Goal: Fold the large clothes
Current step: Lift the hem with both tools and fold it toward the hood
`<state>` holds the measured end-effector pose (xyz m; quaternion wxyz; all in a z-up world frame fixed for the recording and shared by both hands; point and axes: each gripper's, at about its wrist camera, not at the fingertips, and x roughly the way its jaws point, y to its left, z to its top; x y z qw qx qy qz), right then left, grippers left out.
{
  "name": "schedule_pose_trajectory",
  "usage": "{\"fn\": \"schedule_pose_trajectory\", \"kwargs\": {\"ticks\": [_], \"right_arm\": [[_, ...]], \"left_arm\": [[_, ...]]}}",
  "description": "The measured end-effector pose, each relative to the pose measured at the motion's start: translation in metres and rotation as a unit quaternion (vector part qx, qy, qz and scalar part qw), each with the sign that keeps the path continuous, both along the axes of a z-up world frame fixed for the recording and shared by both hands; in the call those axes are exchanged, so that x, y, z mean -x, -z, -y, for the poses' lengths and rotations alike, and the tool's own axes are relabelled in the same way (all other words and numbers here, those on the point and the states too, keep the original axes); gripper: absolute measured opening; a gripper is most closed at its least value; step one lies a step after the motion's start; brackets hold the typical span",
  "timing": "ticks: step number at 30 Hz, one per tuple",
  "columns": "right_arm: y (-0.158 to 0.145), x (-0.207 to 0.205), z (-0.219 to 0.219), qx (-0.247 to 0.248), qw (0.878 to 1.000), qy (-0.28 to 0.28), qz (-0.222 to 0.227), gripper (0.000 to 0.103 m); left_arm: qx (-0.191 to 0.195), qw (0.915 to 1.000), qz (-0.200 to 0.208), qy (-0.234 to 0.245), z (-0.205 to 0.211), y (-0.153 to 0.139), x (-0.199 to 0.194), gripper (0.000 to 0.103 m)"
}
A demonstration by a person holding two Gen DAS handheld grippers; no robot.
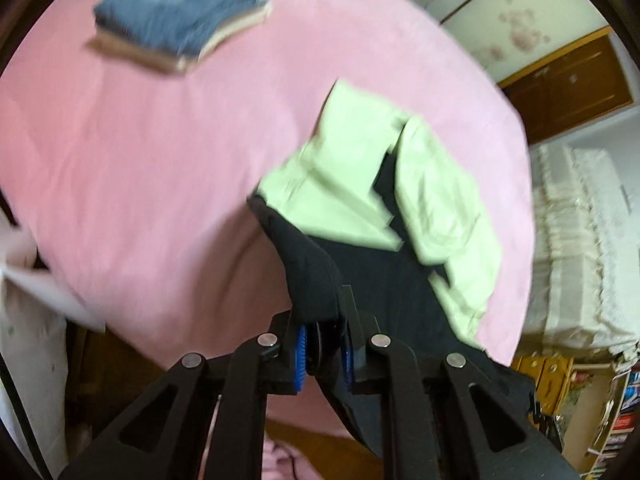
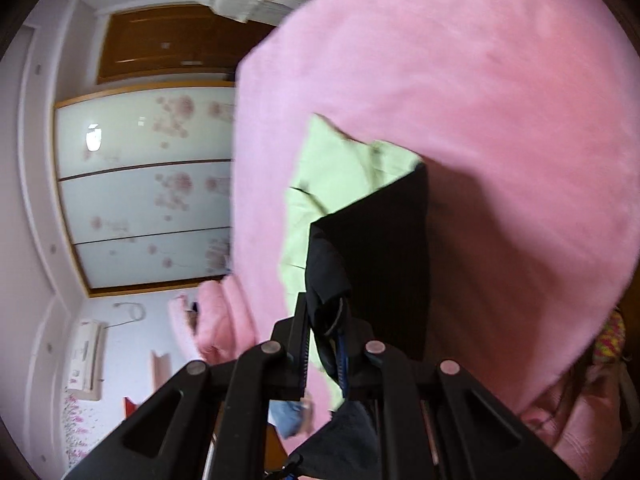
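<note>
My left gripper (image 1: 324,344) and right gripper (image 2: 324,344) are each clamped on a black edge of the black-and-green garment (image 1: 384,200); it hangs forward from both toward the pink bed (image 1: 140,160), its long axis running away from my 2 grips

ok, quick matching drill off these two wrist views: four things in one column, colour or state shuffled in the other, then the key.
1. left claw
2. folded stack
3. bed cover
4. garment

A. pink, spread under everything
B. blue on top, lying at the far side of the bed
C. shut on black fabric
D. black and light green, hanging down onto the bed

Pairs: 1-C, 2-B, 3-A, 4-D
</note>
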<state>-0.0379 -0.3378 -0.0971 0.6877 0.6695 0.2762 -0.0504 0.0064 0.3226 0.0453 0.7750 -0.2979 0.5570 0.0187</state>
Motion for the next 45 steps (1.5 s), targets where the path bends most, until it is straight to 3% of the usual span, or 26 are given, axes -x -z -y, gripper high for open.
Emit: {"fn": "schedule_pose_trajectory", "kwargs": {"ticks": [7,12,23,33,36,38,40,43,45], "right_arm": [[-0.059,-0.059,0.020,0.038,0.998,-0.006,0.044,0.010],[-0.075,-0.105,0.029,0.067,0.997,-0.001,0.039,0.010],[-0.038,-0.205,0.045,0.071,0.997,0.039,-0.005,0.010],[0.005,-0.291,0.062,0.112,0.988,-0.012,-0.104,0.010],[0.019,-0.314,0.066,0.127,0.981,-0.029,-0.144,0.016],[0.025,-0.330,0.066,0.150,0.972,-0.049,-0.175,0.020],[0.027,-0.343,0.063,0.174,0.966,-0.065,-0.180,0.024],[0.015,-0.357,0.049,0.239,0.951,-0.092,-0.173,0.027],[0.008,-0.367,0.028,0.287,0.933,-0.140,-0.167,0.039]], "left_arm": [[-0.010,0.9990,0.044,0.008,-0.020,-0.056,-0.072,0.010],[-0.016,0.9981,0.057,0.018,-0.021,-0.071,-0.139,0.010],[-0.037,0.9986,0.011,0.035,0.000,-0.022,-0.272,0.011],[-0.098,0.9922,-0.059,0.049,0.029,0.039,-0.357,0.014],[-0.121,0.9887,-0.079,0.042,0.035,0.054,-0.379,0.030],[-0.135,0.9867,-0.084,0.032,0.039,0.057,-0.392,0.059],[-0.151,0.9851,-0.078,0.026,0.044,0.053,-0.398,0.081],[-0.159,0.9852,-0.037,0.053,0.060,0.041,-0.396,0.083],[-0.157,0.9840,-0.021,0.081,0.076,0.041,-0.390,0.083]]}}
